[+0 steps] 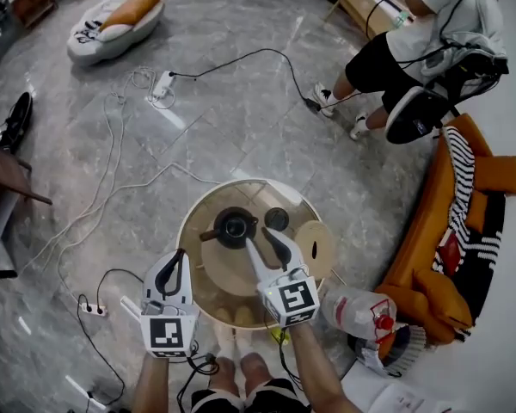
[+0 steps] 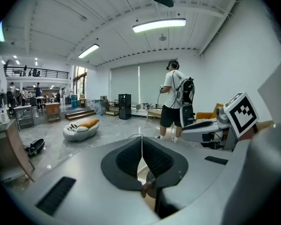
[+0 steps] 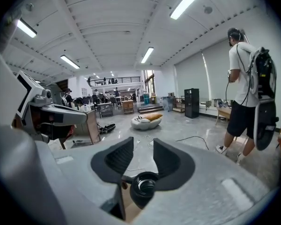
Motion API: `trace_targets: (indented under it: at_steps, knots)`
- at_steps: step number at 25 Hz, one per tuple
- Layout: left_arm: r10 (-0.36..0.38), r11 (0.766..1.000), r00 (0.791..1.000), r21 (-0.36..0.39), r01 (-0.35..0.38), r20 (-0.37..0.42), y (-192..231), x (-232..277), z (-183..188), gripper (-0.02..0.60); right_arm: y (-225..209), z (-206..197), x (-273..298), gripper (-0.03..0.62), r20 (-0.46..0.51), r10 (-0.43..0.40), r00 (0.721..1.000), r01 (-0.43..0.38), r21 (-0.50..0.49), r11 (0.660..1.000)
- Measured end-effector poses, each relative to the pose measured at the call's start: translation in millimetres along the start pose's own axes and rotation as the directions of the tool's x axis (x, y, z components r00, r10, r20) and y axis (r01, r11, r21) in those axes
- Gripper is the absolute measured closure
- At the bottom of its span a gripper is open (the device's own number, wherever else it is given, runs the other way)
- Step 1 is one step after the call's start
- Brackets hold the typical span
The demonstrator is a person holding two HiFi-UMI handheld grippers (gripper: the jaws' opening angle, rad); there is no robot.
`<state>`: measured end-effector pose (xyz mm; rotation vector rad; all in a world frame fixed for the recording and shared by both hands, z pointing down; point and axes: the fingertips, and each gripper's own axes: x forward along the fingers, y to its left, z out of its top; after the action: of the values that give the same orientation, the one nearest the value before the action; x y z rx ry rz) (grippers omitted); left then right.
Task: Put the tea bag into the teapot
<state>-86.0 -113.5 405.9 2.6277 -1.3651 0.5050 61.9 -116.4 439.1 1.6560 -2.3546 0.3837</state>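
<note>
Head view sets the teapot (image 1: 234, 227) just ahead of my right gripper (image 1: 260, 240) (fingers apart, empty; left gripper (image 1: 180, 261) closed on nothing), tea bag nowhere visible, so searching blind could knock the pot over.

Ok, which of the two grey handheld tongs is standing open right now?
The right tongs: their dark ribbed pads stand apart with a clear gap, holding nothing. The left tongs differ, with their pads pressed together along one thin line.
</note>
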Motion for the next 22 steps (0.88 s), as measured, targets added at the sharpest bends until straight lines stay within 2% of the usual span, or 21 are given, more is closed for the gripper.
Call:
trace_targets:
  at_steps: [13, 22]
  knots:
    - [-0.046, 0.996, 0.995, 0.078, 0.038, 0.094, -36.5, -70.6, 101.1, 0.56, 16.5, 105.3, -97.9, 0.585, 0.134, -0.051, 0.99, 0.055, -0.029, 0.998]
    - [-0.076, 0.992, 0.989, 0.112, 0.061, 0.13, -64.8, -113.5, 139.7, 0.56, 25.4, 146.5, -159.1, 0.594, 0.194, -0.06, 0.979, 0.076, -0.076, 0.994]
